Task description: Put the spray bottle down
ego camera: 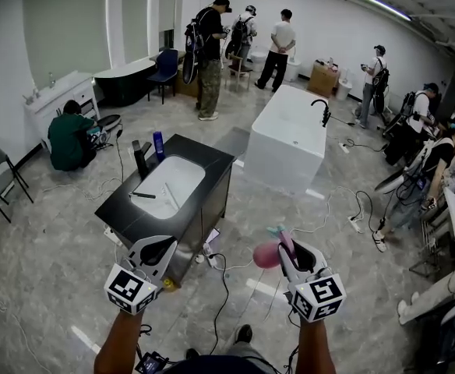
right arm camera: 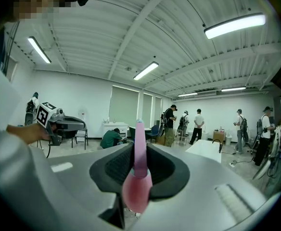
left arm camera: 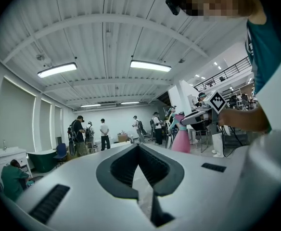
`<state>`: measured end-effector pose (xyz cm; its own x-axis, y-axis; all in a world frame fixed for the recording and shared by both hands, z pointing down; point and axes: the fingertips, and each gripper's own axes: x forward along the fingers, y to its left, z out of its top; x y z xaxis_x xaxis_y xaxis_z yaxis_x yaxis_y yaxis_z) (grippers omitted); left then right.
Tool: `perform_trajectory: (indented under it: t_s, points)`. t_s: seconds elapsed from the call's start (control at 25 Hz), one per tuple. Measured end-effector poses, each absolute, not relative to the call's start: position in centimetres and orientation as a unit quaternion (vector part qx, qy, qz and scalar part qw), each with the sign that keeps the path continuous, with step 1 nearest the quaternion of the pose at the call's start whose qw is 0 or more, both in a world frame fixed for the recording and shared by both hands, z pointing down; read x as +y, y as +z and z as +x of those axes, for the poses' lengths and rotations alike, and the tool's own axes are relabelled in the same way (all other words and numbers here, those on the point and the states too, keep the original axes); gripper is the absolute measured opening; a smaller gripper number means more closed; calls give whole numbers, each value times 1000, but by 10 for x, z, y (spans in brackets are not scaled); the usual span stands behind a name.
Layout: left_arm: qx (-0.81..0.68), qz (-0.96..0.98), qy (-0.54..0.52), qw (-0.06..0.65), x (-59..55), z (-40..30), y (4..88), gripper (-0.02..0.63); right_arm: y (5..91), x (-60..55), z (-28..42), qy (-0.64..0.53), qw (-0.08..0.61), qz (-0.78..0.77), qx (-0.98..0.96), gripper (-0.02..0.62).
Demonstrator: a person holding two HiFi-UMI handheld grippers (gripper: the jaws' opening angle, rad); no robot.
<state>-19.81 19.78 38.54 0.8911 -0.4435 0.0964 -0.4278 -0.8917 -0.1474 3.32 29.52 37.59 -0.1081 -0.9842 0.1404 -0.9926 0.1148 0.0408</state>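
In the head view my right gripper [ego camera: 284,245] is shut on a pink spray bottle [ego camera: 266,254] with a teal nozzle, held in the air over the floor, right of a black vanity [ego camera: 212,162] with a white sink. In the right gripper view the bottle [right arm camera: 137,186] sits between the jaws of that gripper [right arm camera: 140,148], its neck sticking up past the tips. My left gripper [ego camera: 167,245] hovers near the vanity's front corner. Its jaws [left arm camera: 138,148] meet at the tip with nothing between them. The left gripper view also shows the pink bottle [left arm camera: 181,137] off to the right.
A blue bottle [ego camera: 158,144] and a black bottle [ego camera: 140,160] stand on the vanity's far left edge. A white bathtub [ego camera: 290,135] lies beyond. Cables [ego camera: 221,287] trail over the floor. A crouching person [ego camera: 70,140] and several standing people [ego camera: 209,53] are farther off.
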Motion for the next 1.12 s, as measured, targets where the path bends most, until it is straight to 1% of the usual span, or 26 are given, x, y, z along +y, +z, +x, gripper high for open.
perform_trajectory:
  t_s: [0.52,1.12]
  points:
    - [301,-949,-77,58,155,-118,386,5,376,206,121,29,58,596,-800,91]
    - [346,-932,-90,57,133,-42,390,5,385,159,192,33,53,548,-834,91]
